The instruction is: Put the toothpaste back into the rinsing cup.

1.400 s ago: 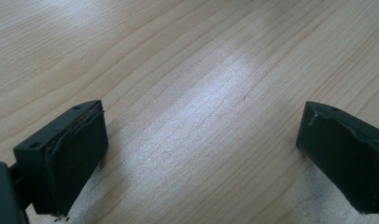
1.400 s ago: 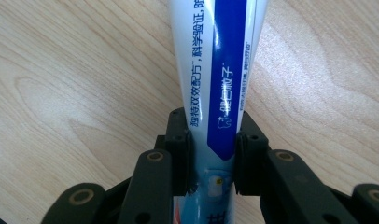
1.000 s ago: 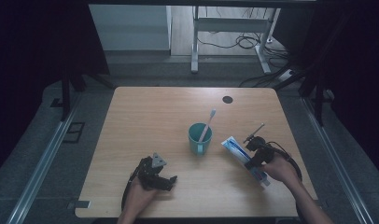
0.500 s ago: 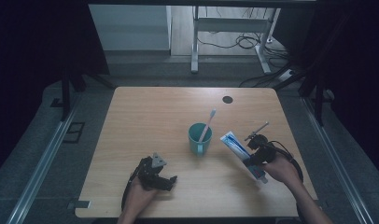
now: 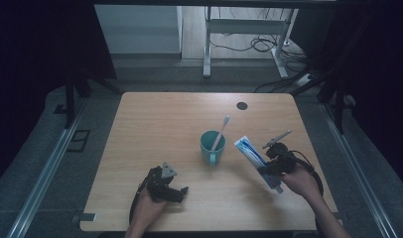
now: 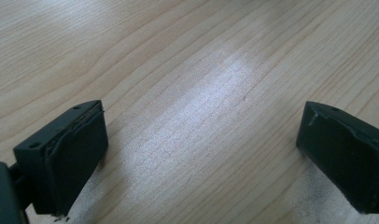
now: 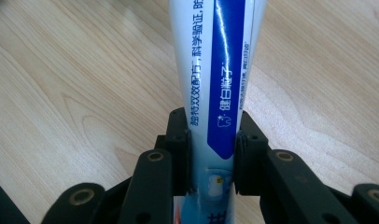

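My right gripper (image 5: 270,167) has its fingers (image 7: 178,154) clamped on the toothpaste tube (image 5: 255,157), which sits lifted off the tabletop (image 5: 155,119), just right of the teal cup (image 5: 211,147) with a toothbrush (image 5: 220,131) leaning in it; my left gripper (image 5: 175,192) rests near the tabletop's near edge, fingers (image 6: 71,154) spread wide over bare wood, holding nothing.

The tabletop (image 5: 155,129) is smooth pale wood with a faint sheen, the tube (image 7: 214,70) glossy printed plastic, the mug (image 5: 210,147) smooth plastic, and the right claw (image 7: 211,154) matt black.
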A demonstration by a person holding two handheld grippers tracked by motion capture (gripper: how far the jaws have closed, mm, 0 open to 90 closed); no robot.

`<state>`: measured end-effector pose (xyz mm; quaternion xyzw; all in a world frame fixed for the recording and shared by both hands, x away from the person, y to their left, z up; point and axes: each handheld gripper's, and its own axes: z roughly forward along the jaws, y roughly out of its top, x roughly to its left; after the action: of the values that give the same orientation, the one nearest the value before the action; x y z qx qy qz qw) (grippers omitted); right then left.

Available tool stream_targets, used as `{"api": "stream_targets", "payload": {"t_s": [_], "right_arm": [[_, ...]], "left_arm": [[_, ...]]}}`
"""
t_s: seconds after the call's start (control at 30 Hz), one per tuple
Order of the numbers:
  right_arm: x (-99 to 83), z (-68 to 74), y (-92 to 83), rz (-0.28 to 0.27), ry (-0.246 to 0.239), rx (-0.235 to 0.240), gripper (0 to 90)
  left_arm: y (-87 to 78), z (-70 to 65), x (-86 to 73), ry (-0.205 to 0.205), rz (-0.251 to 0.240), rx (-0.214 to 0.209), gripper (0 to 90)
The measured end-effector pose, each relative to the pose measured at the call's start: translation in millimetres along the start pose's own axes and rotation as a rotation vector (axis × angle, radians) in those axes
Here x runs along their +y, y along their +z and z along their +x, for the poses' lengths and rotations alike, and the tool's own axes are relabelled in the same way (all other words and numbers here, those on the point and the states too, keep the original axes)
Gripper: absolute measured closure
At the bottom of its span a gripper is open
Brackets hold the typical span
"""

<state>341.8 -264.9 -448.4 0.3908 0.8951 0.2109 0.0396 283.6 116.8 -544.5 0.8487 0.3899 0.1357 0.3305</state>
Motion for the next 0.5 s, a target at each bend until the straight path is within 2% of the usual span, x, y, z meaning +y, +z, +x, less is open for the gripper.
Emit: {"api": "stream_targets", "payload": {"t_s": [0.33,0.37,0.47,0.5], "right_arm": [[-3.5,2.3,-7.4,-0.093,-0.008,0.008,71.5],[-4.2,3.2,-8.4,-0.116,-0.015,0.012,71.5],[-4.9,4.7,-9.3,-0.137,-0.024,0.007,71.5],[-5.7,5.7,-10.5,-0.162,-0.032,0.007,71.4]], "left_arm": [[-0.1,0.3,0.1,0.005,0.002,0.0,2.3],[-0.1,0.4,0.1,0.006,0.002,0.0,2.3],[0.0,0.5,0.1,0.007,0.0,0.0,2.2],[0.0,0.4,0.1,0.006,0.0,0.001,2.2]]}}
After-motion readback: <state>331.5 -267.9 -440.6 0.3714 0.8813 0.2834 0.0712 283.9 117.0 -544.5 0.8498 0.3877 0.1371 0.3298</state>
